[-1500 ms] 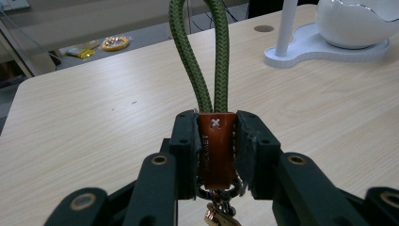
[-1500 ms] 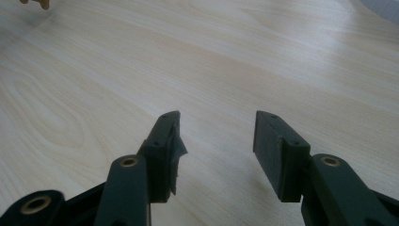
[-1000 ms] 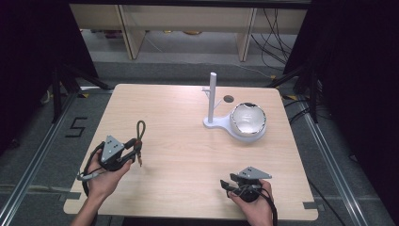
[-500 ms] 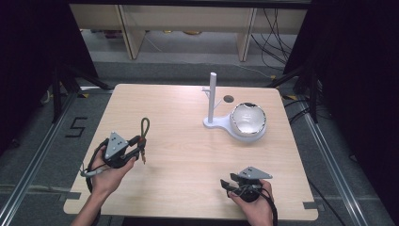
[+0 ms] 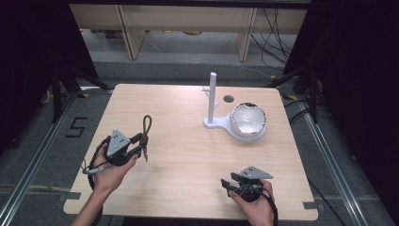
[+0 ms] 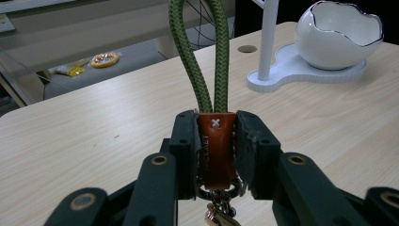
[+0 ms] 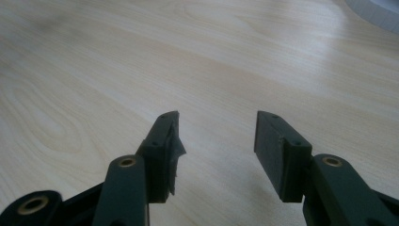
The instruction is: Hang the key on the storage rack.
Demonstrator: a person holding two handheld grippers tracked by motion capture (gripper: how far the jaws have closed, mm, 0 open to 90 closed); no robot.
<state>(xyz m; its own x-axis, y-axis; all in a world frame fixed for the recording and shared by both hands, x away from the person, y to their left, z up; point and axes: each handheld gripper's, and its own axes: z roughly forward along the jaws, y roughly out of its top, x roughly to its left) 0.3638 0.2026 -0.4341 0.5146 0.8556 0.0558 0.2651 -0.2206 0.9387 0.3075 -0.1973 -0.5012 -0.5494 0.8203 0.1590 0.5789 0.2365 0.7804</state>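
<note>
A keychain strap [image 6: 200,61] of green braided cord with a brown leather tab [image 6: 216,146] and a metal clasp under it stands upright in my left gripper [image 6: 216,141], which is shut on the tab. From above, the strap [image 5: 146,126] rises over the left part of the table, held by my left gripper [image 5: 139,141]. My right gripper [image 7: 216,136] is open, nothing between its jaws, low over bare wood. It sits at the near right edge, seen from above as my right gripper [image 5: 227,183]. A white stand with a post [image 5: 212,96] and an egg-shaped white bowl [image 5: 248,120] is at the back right.
The wooden table [image 5: 188,155] has a round cable hole [image 5: 228,99] behind the stand. Shelving and cables lie on the floor beyond the far edge. In the left gripper view the stand's post [image 6: 269,37] and the bowl [image 6: 339,35] are ahead to the right.
My left hand has carried the strap a little to the right and nearer the table's middle, with the strap now more upright. The right hand has stayed put.
</note>
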